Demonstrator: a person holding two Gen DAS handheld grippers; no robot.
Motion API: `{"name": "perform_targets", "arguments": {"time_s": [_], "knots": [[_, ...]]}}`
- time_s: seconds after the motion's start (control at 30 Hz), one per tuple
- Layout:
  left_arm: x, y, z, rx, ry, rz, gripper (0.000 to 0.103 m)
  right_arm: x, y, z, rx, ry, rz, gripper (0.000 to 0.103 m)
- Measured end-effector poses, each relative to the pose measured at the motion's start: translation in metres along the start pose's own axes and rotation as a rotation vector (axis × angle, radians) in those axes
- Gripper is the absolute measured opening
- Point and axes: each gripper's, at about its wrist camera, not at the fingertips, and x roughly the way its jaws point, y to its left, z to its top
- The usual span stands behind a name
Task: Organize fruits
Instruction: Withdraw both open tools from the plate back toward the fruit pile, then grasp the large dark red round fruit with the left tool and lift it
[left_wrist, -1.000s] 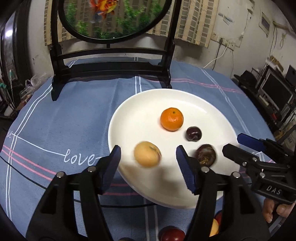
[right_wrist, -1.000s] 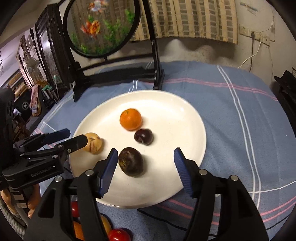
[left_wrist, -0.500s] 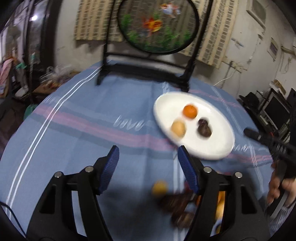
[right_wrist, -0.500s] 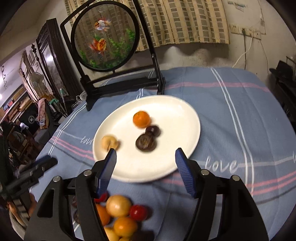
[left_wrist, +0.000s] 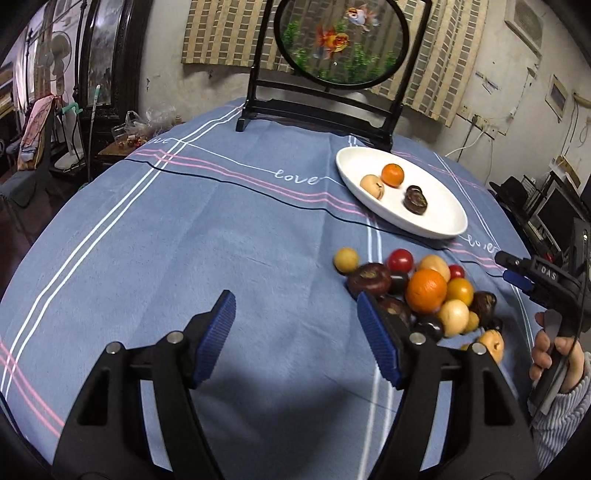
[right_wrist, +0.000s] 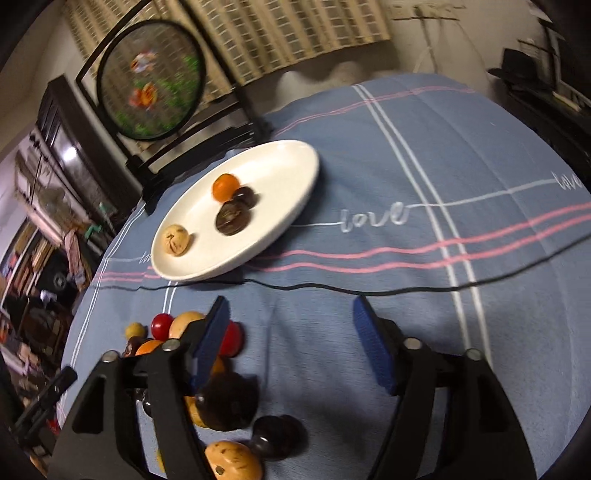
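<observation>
A white plate (left_wrist: 439, 218) (right_wrist: 280, 177) on the blue tablecloth holds an orange (left_wrist: 392, 174) (right_wrist: 225, 187), a tan fruit (left_wrist: 372, 186) (right_wrist: 176, 240) and dark fruits (left_wrist: 416, 199) (right_wrist: 232, 219). A pile of loose fruits (left_wrist: 424, 290) (right_wrist: 221, 402) lies on the cloth in front of the plate. My left gripper (left_wrist: 295, 332) is open and empty, above bare cloth left of the pile. My right gripper (right_wrist: 291, 343) is open and empty, above cloth right of the pile; it also shows in the left wrist view (left_wrist: 517, 271).
A black-framed round goldfish screen (left_wrist: 341, 40) (right_wrist: 151, 79) stands at the table's far side behind the plate. A thin black cable (right_wrist: 369, 290) runs across the cloth. Cluttered furniture surrounds the round table.
Both grippers have drawn back and up from the plate, leaving the tan fruit and the dark fruit on it. The fruit pile now shows in full beside both grippers.
</observation>
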Motion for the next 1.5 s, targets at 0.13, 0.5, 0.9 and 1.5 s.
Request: {"name": "perform_targets", "arguments": {"time_s": [0.13, 0.5, 0.9, 1.5], "knots": [[-0.011, -0.013, -0.003, 0.034, -0.013, 0.004, 0.070, -0.002, -0.007, 0.001, 0.035, -0.001, 0.007, 0.073], [-0.010, -0.029, -0.005, 0.090, -0.022, 0.015, 0.074, -0.003, -0.005, 0.000, 0.031, 0.004, 0.022, 0.073], [0.019, -0.009, 0.001, 0.120, 0.006, 0.038, 0.076, -0.027, -0.009, -0.024, 0.033, 0.008, 0.031, 0.073], [0.075, -0.063, 0.014, 0.351, 0.073, -0.009, 0.076, -0.030, -0.009, -0.031, 0.010, 0.011, -0.013, 0.073]]}}
